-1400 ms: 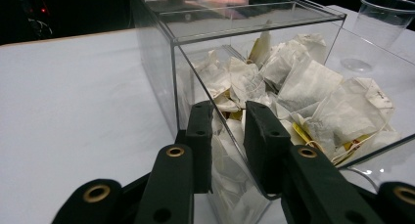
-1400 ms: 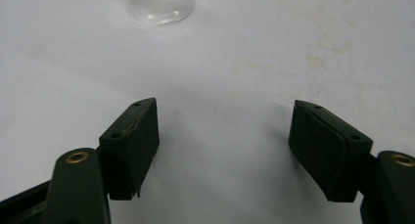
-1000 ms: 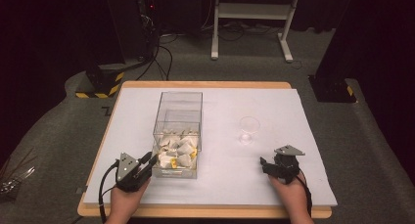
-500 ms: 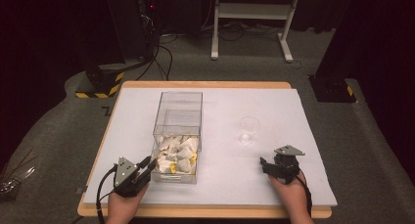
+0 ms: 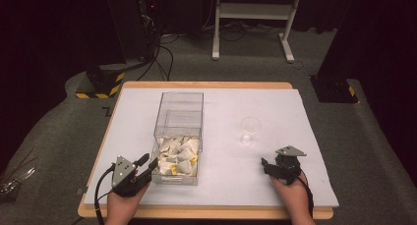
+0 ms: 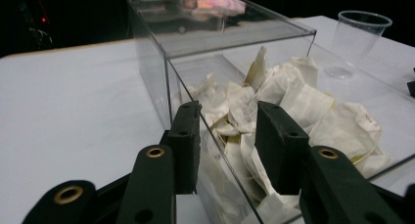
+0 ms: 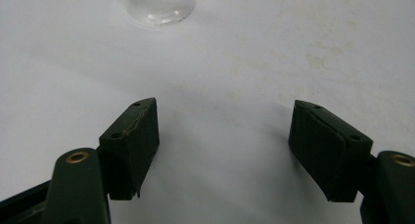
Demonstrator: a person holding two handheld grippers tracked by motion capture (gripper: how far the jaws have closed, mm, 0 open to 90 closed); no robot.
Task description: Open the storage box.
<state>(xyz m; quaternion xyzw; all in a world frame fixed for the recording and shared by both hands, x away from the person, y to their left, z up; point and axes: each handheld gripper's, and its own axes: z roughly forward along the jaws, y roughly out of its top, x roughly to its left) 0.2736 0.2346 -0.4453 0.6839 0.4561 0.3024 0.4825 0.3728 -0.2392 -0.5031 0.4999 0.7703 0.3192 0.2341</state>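
Claws unclenched: left claw (image 6: pixel 227 136) just opening astride unlabelled clear box (image 6: pixel 195 62) wall, right claw (image 7: pixel 225 150) wide, empty.

A grey carpet (image 5: pixel 59 136) surrounds the table (image 5: pixel 206 85). Beyond it stand a white frame (image 5: pixel 253 11), cables (image 5: pixel 162 53) and a hazard-striped base (image 5: pixel 98 90). Black curtains (image 5: pixel 44 28) darken the room.

Lab; black curtains (image 5: pixel 44 48), hazard-striped stand bases (image 5: pixel 96 90)

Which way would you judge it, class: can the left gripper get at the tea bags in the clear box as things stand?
Probably yes: the left gripper, jaws just opening, straddles the clear box's near wall, and the tea bags lie under its open top.
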